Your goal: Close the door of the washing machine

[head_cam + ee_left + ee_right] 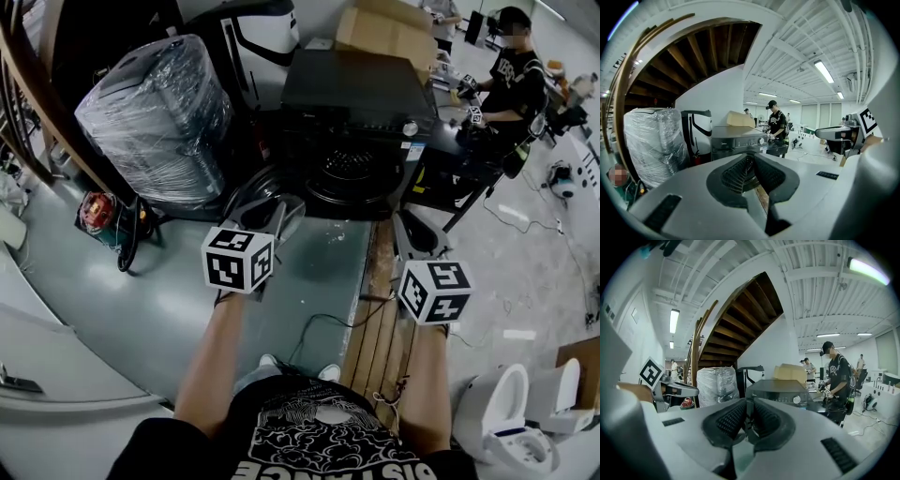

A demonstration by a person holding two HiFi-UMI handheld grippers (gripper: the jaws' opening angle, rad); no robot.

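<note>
1. While the person is standing on the grey floor, the dark grey, box-shaped front-loading washing machine is sitting at the top centre of the head view. Its round drum mouth is facing the person.
2. The round dark door is hanging open to the left of the drum mouth. It is partly hidden behind the left gripper.
3. The left gripper is pointing towards the machine, just in front of the open door. No view is showing whether the two are touching. In the left gripper view the ribbed black pads are pressing together at the tips, with nothing pinched between them.
4. The right gripper is hovering over the strip of brown wooden planks on the floor. It is lying below and to the right of the drum mouth, apart from the door. In the right gripper view its jaws are also pressing together and holding nothing. The washing machine is showing straight ahead.
5. A large bundle wrapped in clear plastic film is standing left of the machine, beside a brown wooden staircase.
6. A brown cardboard box is sitting behind the machine.
7. A second person in a black shirt is working at a table to the right.
8. Two white toilets are standing at the lower right of the head view.
</note>
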